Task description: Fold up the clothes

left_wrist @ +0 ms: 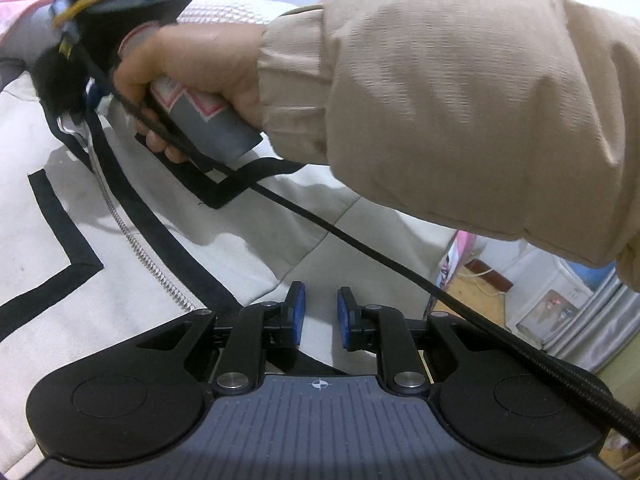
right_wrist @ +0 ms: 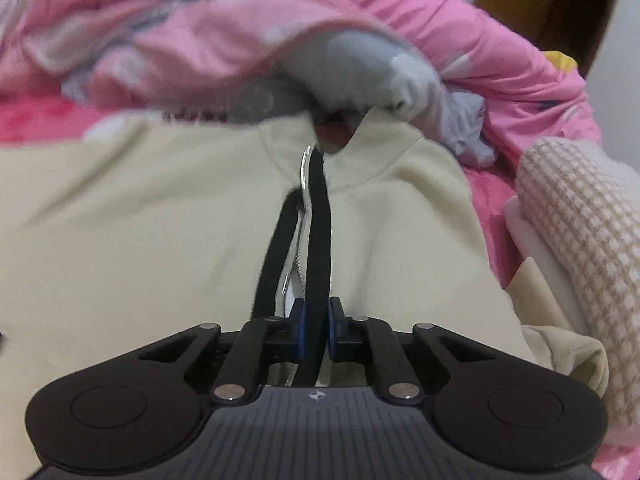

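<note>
A cream jacket with black trim and a silver zipper lies spread on the bed. My left gripper sits at its near edge, jaws narrowly apart with cream cloth filling the gap. In the right wrist view the jacket runs up to its collar. My right gripper is shut on the black zipper trim, beside the zipper teeth. In the left wrist view a person's hand in a beige sleeve holds the right tool over the upper zipper; its tips are hidden.
A pink floral quilt is bunched just beyond the collar. A waffle-knit cream cloth lies at the right on the pink sheet. A black cable crosses the jacket. The bed's edge and the floor show at the right.
</note>
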Demonstrator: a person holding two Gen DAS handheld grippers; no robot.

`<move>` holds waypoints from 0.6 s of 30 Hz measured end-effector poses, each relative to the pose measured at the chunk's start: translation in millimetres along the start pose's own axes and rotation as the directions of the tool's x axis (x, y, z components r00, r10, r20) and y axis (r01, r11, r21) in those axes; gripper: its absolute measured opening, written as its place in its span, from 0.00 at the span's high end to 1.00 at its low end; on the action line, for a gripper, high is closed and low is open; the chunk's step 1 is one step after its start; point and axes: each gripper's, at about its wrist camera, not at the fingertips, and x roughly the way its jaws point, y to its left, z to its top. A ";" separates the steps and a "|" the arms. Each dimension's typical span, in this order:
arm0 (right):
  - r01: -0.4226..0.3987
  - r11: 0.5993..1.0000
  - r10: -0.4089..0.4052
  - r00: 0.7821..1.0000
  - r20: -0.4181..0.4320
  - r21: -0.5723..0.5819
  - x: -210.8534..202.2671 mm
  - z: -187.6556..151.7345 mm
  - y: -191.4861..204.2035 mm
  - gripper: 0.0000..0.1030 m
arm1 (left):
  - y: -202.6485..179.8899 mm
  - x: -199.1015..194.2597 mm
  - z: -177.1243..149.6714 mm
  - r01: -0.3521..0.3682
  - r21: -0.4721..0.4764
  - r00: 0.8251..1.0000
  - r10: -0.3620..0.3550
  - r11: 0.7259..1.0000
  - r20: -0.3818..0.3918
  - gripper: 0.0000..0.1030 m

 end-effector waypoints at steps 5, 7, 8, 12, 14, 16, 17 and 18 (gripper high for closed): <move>-0.095 0.994 0.093 0.994 0.051 0.046 -15.6 8.7 -6.3 0.91 | -0.7 0.1 0.1 -0.004 0.007 1.000 0.004 1.000 0.000 0.84; -0.105 0.994 0.104 0.994 0.040 0.034 -9.8 6.2 -2.0 0.91 | -0.3 0.0 0.1 -0.003 0.007 1.000 0.003 1.000 -0.001 0.84; -0.108 0.994 0.107 0.994 0.033 0.029 -6.4 4.5 0.3 0.91 | -0.1 -0.1 0.1 -0.003 0.006 1.000 0.003 1.000 -0.001 0.84; -0.117 0.993 0.117 0.993 0.002 0.010 9.2 -3.2 8.3 0.91 | 0.6 -0.3 0.2 -0.002 0.006 1.000 0.002 1.000 -0.003 0.84; -0.117 0.993 0.117 0.993 -0.010 0.002 17.3 -9.9 10.7 0.90 | 0.6 -0.2 0.2 -0.002 0.007 1.000 0.002 1.000 -0.003 0.84; -0.113 0.994 0.113 0.994 -0.007 -0.001 17.0 -10.7 12.4 0.89 | 0.9 -0.1 0.2 -0.002 0.006 1.000 0.002 1.000 -0.003 0.84; -0.114 0.993 0.114 0.993 -0.004 0.000 15.1 -9.9 12.4 0.88 | 1.0 -0.1 0.2 -0.003 0.005 1.000 0.003 1.000 -0.002 0.84; -0.120 0.993 0.120 0.993 0.001 0.003 12.3 -8.8 11.9 0.86 | 0.9 -0.1 0.1 -0.004 0.005 1.000 0.004 1.000 -0.002 0.84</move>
